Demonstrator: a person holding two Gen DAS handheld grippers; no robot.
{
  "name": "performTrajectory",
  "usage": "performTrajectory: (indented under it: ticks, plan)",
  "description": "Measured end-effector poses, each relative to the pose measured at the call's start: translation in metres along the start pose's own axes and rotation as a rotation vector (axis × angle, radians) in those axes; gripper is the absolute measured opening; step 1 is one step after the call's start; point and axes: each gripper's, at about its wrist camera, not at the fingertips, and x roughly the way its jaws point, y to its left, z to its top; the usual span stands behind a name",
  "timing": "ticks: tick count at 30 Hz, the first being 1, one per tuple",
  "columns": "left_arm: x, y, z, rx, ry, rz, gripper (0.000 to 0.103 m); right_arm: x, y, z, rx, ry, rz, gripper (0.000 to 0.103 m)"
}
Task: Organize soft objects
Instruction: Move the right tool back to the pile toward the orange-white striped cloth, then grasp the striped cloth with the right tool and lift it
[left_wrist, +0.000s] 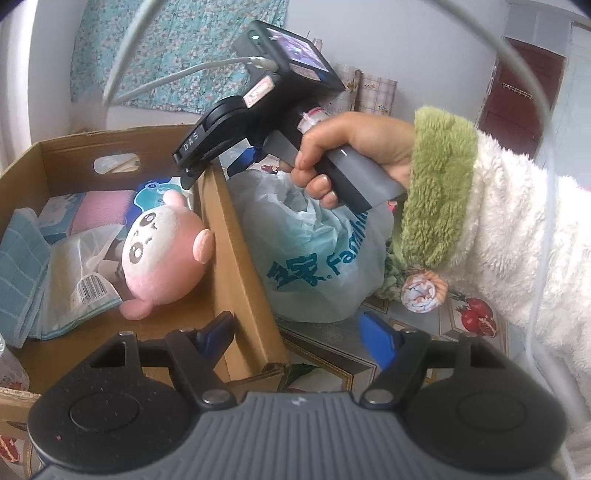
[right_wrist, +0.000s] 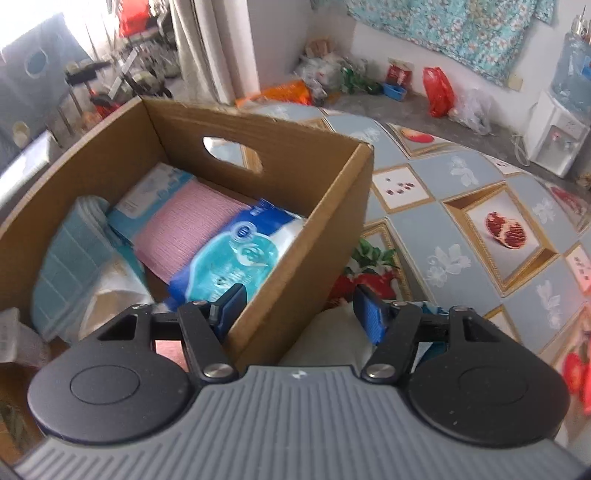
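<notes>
Both your left gripper (left_wrist: 299, 332) and right gripper (right_wrist: 295, 306) hang with jaws apart and empty astride the brown cardboard box's wall (left_wrist: 236, 258), so pinch the light, squashy, probably slippery pale-blue printed plastic bag (left_wrist: 314, 254), lying just outside it on the bench, by its crumpled top.

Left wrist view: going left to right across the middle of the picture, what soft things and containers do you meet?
Teal checked cloth → clear plastic packet with a barcode → pink and white plush toy → brown cardboard box wall → pale blue printed plastic bag → green and white fleece sleeve.

Fluffy white sleeve (left_wrist: 517, 229), green cuff (left_wrist: 436, 192)
</notes>
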Motion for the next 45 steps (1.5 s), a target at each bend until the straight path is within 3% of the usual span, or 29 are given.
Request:
performTrajectory:
  ticks: [3, 6, 9, 13, 20, 24, 27, 31, 36, 39, 45]
  plan:
    - [-0.013, 0.001, -0.001, 0.003, -0.054, 0.019, 0.089, -0.025, -0.013, -0.005, 0.08, -0.059, 0.094, 0.064]
    - [-0.029, 0.0, -0.003, 0.009, -0.126, 0.059, 0.091, -0.072, -0.03, -0.017, 0.15, -0.155, 0.185, 0.067]
    - [-0.041, -0.004, 0.0, 0.0, -0.174, 0.053, 0.094, -0.127, -0.05, -0.041, 0.191, -0.251, 0.222, 0.071]
    - [-0.047, -0.021, 0.005, 0.014, -0.196, -0.005, 0.094, -0.197, -0.081, -0.09, 0.232, -0.355, 0.177, 0.077]
    - [-0.035, -0.07, 0.007, 0.08, -0.169, -0.137, 0.094, -0.25, -0.134, -0.191, 0.392, -0.349, 0.1, 0.078]
    - [-0.005, -0.109, -0.002, 0.169, -0.116, -0.164, 0.093, -0.245, -0.157, -0.244, 0.52, -0.317, 0.096, 0.078]
    - [0.024, -0.133, -0.007, 0.249, -0.095, -0.143, 0.089, -0.23, -0.166, -0.275, 0.59, -0.287, 0.116, 0.078]
    - [0.064, -0.163, -0.008, 0.342, -0.041, -0.076, 0.085, -0.203, -0.179, -0.302, 0.683, -0.239, 0.155, 0.059]
    - [0.1, -0.176, -0.007, 0.413, -0.014, -0.027, 0.077, -0.17, -0.192, -0.314, 0.793, -0.2, 0.189, 0.054]
    - [0.121, -0.177, -0.004, 0.41, 0.029, -0.013, 0.073, -0.156, -0.199, -0.321, 0.847, -0.187, 0.214, 0.053]
    - [0.145, -0.177, -0.001, 0.385, 0.086, -0.015, 0.073, -0.142, -0.204, -0.324, 0.87, -0.195, 0.256, 0.053]
